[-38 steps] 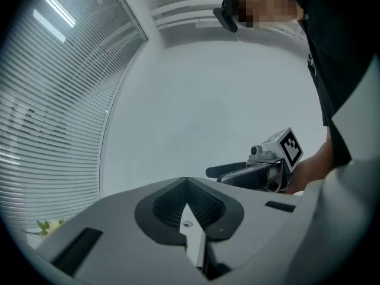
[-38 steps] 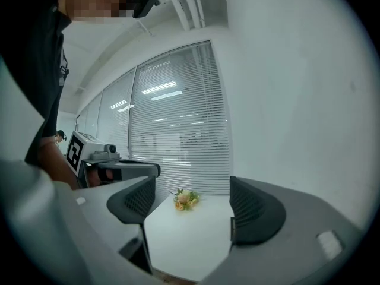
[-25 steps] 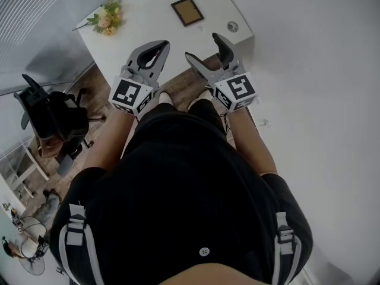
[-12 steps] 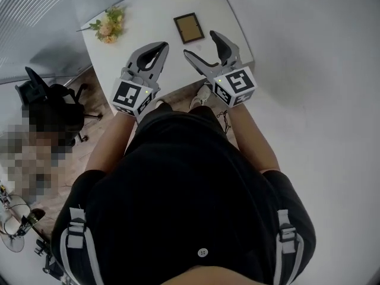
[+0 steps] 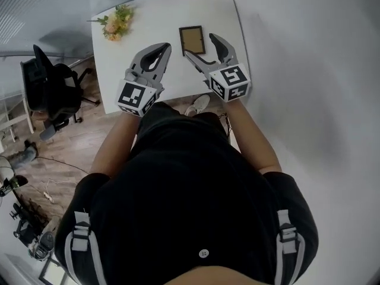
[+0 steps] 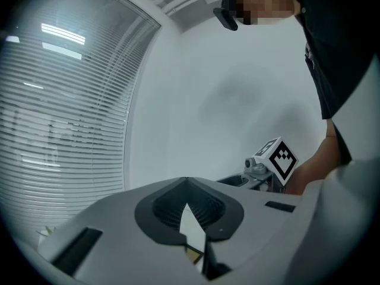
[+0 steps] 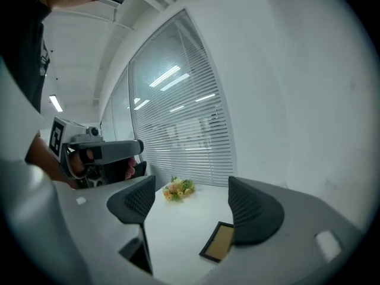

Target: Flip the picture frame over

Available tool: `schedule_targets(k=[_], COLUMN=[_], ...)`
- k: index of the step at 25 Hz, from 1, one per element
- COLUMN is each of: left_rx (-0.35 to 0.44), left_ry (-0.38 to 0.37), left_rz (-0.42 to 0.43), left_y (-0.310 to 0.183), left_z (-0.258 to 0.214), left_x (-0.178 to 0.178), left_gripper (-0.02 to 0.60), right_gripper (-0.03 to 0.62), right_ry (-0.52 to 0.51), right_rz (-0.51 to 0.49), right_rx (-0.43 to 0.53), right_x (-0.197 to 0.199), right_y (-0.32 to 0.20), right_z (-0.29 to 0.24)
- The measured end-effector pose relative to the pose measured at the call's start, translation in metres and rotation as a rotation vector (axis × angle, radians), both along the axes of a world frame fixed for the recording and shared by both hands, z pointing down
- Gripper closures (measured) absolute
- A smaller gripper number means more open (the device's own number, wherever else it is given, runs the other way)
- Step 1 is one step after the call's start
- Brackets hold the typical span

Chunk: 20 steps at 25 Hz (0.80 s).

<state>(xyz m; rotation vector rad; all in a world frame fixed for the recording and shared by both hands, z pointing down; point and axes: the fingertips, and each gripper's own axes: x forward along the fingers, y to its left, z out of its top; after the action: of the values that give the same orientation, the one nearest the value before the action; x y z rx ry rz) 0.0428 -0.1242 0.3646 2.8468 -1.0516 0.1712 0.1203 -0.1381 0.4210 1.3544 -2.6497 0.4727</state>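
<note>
Contact is not yet made: the picture frame (image 5: 192,40) lies flat on the white bench (image 5: 160,22), just ahead of your right tool (image 5: 202,45), whose jaws stand spread, likely to take an edge. Your left tool (image 5: 160,49) hangs pressed together, empty.

Picture frame (image 5: 192,40) on table (image 5: 155,25), flowers (image 5: 117,21) well left of it

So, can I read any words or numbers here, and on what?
Nothing readable.
Left gripper and right gripper: only black-and-white square patterns.
Person's black shirt: small white print, too blurred to read.
Picture frame: plain brown, no print.
</note>
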Motion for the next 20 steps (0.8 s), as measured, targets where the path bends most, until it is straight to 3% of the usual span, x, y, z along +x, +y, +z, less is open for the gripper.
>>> schedule_targets(k=[6,20], left_rx=[-0.009,-0.03], left_ry=[0.013,0.01], left_rz=[-0.046,0.068], left_y=[-0.019,-0.065], left_z=[0.012,0.069], left_x=[0.0,-0.018], left_gripper=[0.58,0.58], right_gripper=[0.206,0.23], right_ry=[0.009,0.134], right_rz=[-0.017,0.114], right_rx=[-0.075,-0.256], right_x=[-0.001,-0.028], right_y=[-0.029,-0.081], right_z=[0.038,0.128])
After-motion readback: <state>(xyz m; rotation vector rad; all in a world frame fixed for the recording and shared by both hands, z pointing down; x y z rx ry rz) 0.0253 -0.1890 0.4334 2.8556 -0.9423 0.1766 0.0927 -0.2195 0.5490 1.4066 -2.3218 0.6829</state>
